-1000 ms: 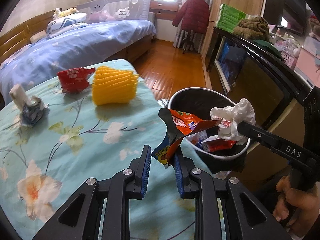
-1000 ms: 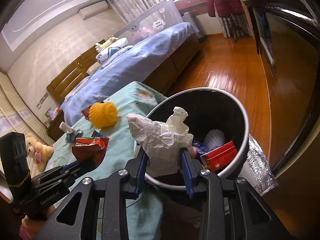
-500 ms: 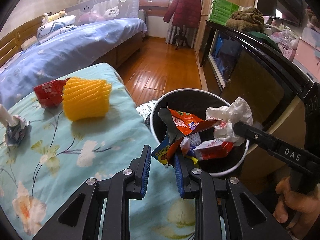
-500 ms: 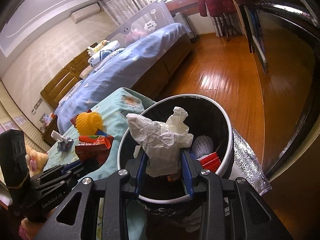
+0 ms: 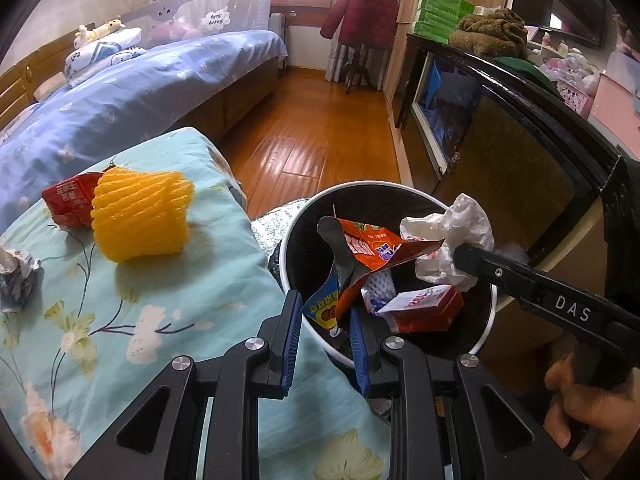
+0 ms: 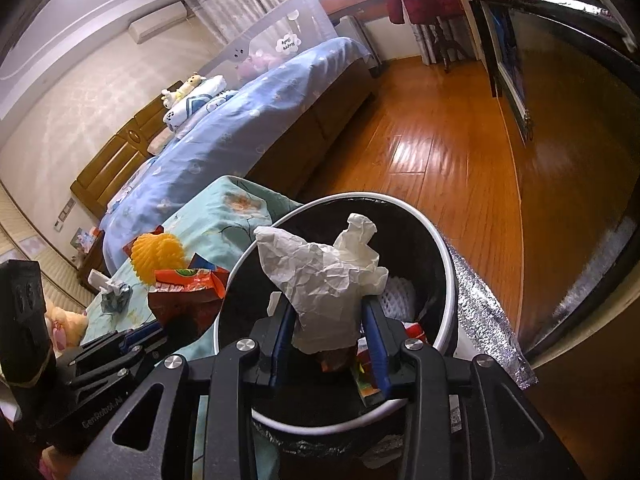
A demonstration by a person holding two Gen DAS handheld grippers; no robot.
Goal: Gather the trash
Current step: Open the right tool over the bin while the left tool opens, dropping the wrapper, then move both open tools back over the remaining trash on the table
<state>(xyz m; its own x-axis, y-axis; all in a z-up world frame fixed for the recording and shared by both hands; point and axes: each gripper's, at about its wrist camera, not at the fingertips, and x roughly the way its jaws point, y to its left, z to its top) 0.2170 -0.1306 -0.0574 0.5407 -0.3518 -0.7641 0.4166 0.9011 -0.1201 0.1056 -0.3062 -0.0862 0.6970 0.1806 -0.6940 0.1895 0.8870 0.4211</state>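
Observation:
My left gripper (image 5: 325,334) holds an orange snack wrapper (image 5: 372,254) over the near rim of the round trash bin (image 5: 486,336); the wrapper rests against the right finger, with a gap to the left one. My right gripper (image 6: 328,330) is shut on a crumpled white paper (image 6: 326,276) above the bin (image 6: 450,280). The paper also shows in the left wrist view (image 5: 452,236). The bin holds a red carton (image 5: 424,308) and other wrappers.
On the floral cloth (image 5: 132,300) lie a yellow foam fruit net (image 5: 140,216), a red carton (image 5: 66,200) and a crumpled grey wrapper (image 5: 16,280). A bed (image 5: 120,92) is behind, wooden floor (image 5: 320,148) beyond, a dark cabinet (image 5: 520,120) to the right.
Both grippers moved with their trash from the cloth's edge to over the bin opening. The bin now sits nearer and lower in both views.

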